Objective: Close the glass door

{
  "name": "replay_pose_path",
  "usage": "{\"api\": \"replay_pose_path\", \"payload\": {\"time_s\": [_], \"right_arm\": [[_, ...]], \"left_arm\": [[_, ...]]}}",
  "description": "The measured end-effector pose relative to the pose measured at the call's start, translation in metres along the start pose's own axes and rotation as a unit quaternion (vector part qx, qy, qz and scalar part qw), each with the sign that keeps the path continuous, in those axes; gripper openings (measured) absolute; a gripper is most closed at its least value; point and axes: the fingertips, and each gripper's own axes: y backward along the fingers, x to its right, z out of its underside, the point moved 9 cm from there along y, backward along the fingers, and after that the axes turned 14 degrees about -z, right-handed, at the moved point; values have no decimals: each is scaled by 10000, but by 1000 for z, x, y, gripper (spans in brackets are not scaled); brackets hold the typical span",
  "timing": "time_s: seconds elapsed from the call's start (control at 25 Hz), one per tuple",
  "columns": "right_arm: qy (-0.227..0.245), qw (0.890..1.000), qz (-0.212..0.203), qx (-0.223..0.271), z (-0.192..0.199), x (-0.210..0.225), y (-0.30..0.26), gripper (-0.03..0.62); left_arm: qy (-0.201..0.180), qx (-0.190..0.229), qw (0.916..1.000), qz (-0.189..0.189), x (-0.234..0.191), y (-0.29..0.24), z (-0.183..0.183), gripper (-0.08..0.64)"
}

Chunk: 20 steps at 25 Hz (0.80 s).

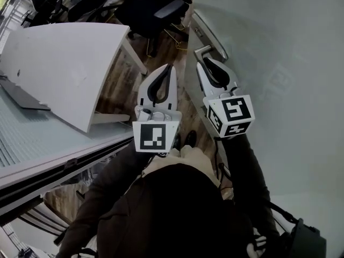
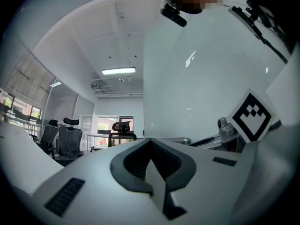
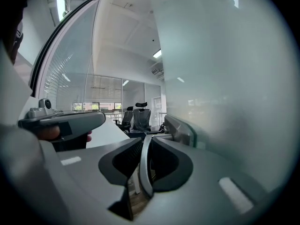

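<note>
The glass door [image 1: 279, 47] fills the right side, frosted, its edge running down past the white desk [image 1: 64, 63] on the left (office chairs [image 1: 156, 7] stand beyond). The right gripper [image 1: 207, 63] is against the door, its jaws clamped narrow on the thin metal lever of the handle [image 1: 210, 35]. Just beside it and clear of the door, the left gripper [image 1: 171, 69] has its jaws pressed together with nothing between them.
</note>
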Motion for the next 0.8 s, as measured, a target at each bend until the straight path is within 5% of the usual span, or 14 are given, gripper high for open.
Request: {"api": "replay_pose_path", "payload": {"time_s": [0.8], "right_arm": [[162,9949,-971,-227,5,-135,-15,61]], "left_arm": [[-14,61,9951,-991,-68,156,-20,-5]]}}
